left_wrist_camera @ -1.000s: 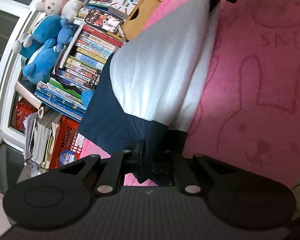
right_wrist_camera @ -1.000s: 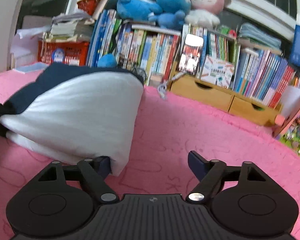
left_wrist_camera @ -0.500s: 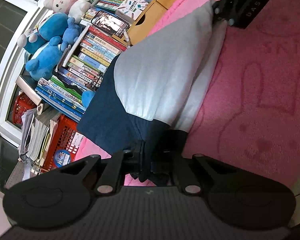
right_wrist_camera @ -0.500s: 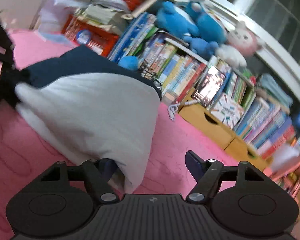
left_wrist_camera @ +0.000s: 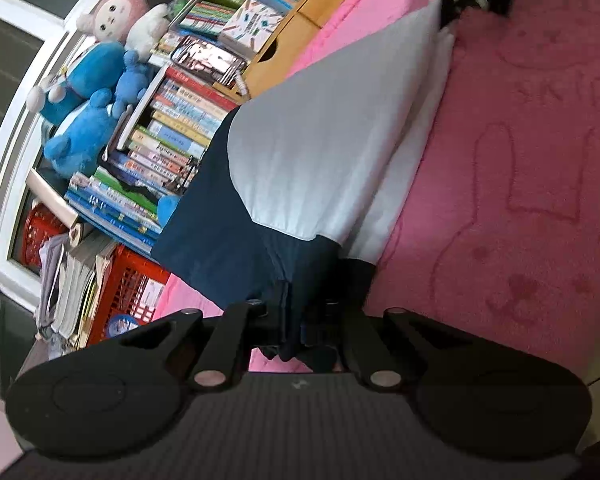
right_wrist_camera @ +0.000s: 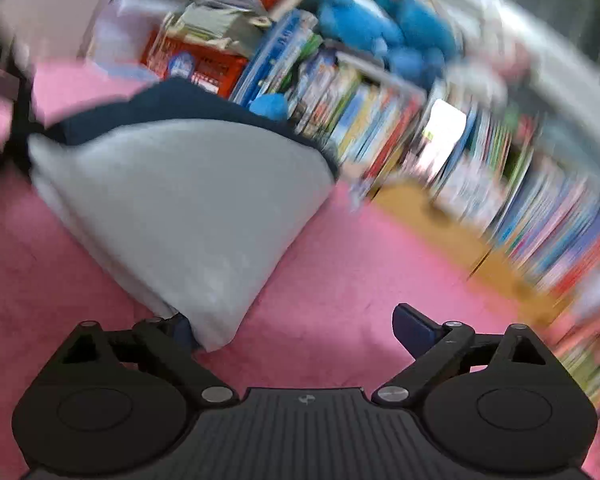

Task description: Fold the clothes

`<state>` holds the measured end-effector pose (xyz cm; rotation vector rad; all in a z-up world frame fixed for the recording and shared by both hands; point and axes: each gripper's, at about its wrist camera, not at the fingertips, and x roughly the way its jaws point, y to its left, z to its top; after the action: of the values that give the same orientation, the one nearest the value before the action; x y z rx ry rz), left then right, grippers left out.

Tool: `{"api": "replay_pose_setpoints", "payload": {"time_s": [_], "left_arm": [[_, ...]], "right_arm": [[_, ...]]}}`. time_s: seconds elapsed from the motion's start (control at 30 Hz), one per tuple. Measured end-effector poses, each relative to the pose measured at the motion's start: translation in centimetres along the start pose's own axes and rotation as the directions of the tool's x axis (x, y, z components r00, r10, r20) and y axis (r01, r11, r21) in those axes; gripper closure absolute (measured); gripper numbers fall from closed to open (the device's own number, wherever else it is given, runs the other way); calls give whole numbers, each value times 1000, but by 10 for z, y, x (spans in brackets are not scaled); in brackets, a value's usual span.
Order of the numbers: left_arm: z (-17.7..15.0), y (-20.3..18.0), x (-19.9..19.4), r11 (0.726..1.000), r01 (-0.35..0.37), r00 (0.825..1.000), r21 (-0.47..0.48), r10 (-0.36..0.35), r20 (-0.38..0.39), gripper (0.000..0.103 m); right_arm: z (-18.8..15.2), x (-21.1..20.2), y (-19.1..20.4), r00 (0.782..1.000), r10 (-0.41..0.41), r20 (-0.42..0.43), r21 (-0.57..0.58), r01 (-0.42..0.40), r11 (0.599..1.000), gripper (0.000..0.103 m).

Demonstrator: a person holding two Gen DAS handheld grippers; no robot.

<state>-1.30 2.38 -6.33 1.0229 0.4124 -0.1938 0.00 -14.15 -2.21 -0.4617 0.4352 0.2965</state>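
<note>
Meanwhile left tool (left_wrist_camera: pixel 300 320) pinches the folded garment (left_wrist_camera: pixel 320 152); right tool (right_wrist_camera: pixel 300 332), opening, straddles its corner.

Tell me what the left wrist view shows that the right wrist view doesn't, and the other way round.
Only the left wrist view: the left gripper shut on the navy part of the garment, and the rabbit pattern on the pink blanket.

Only the right wrist view: the right gripper, its jaws opening, with the garment's white corner beside its left finger and not pinched.

Both: the white-and-navy garment on the pink blanket, with the bookshelf and blue plush toys behind.
</note>
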Motion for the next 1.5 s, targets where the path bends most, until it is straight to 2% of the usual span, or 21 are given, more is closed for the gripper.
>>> {"api": "replay_pose_setpoints", "payload": {"time_s": [0.2,0.3,0.37,0.43,0.47,0.5,0.53,0.57,0.63,0.73,0.77,0.83,0.87,0.9,0.93,1.0,1.1,1.13,1.37,1.43,1.5], "left_arm": [[-2,0,-1,1000,2,1000,1,-2,9,99],[-2,0,-1,1000,1,1000,0,-1,12,99],[-2,0,-1,1000,1,1000,1,-1,12,99],[-2,0,-1,1000,1,1000,2,-1,12,99],[-2,0,-1,1000,0,1000,2,0,12,99],[-2,0,-1,1000,0,1000,2,0,11,99],[-2,0,-1,1000,-1,1000,2,1,11,99],[-2,0,-1,1000,-2,1000,2,2,11,99],[-2,0,-1,1000,-3,1000,2,2,11,99],[-3,0,-2,1000,-3,1000,-4,3,17,99],[-4,0,-2,1000,-2,1000,-7,2,19,99],[-5,0,-2,1000,-2,1000,-12,2,23,99],[-5,1,-2,1000,-2,1000,-15,2,26,99],[-6,1,-2,1000,-1,1000,-21,1,30,99],[-6,1,-3,1000,0,999,-27,1,34,99],[-8,3,-3,999,1,999,-45,1,44,100],[-12,5,-4,996,4,998,-85,1,62,100],[-13,6,-4,995,6,998,-101,1,68,100],[-19,9,-6,984,15,994,-175,3,106,100],[-19,10,-6,983,16,994,-182,4,110,100],[-19,10,-7,983,16,994,-184,4,110,100]], "right_arm": [[0,-10,-14,989,148,-14,-40,-148,988,5],[-8,-26,-30,982,183,-45,-5,-183,983,0],[-9,-36,-45,980,192,-43,93,-187,978,1],[-6,-45,-59,970,241,16,246,-238,940,5],[-2,-47,-64,960,272,61,315,-277,908,11],[6,-45,-63,952,292,95,354,-307,884,21],[18,-41,-58,945,306,119,370,-328,869,27],[30,-36,-51,939,316,136,367,-344,864,33],[57,-21,-26,923,355,147,300,-384,873,38],[97,7,17,889,442,117,164,-456,875,45],[110,17,31,877,469,104,118,-479,870,51],[133,38,50,867,496,59,83,-499,863,59],[144,48,58,863,504,33,74,-505,860,67],[156,61,66,857,515,0,73,-514,855,81],[167,76,75,857,514,-40,65,-511,857,85],[186,107,94,865,486,-121,26,-487,873,87],[199,155,121,884,421,-203,-42,-438,898,92],[203,169,126,889,408,-208,-53,-427,903,92],[229,227,120,897,399,-191,54,-396,917,97],[237,243,119,901,385,-198,93,-374,923,95],[245,254,113,901,383,-206,143,-359,922,86]]}}
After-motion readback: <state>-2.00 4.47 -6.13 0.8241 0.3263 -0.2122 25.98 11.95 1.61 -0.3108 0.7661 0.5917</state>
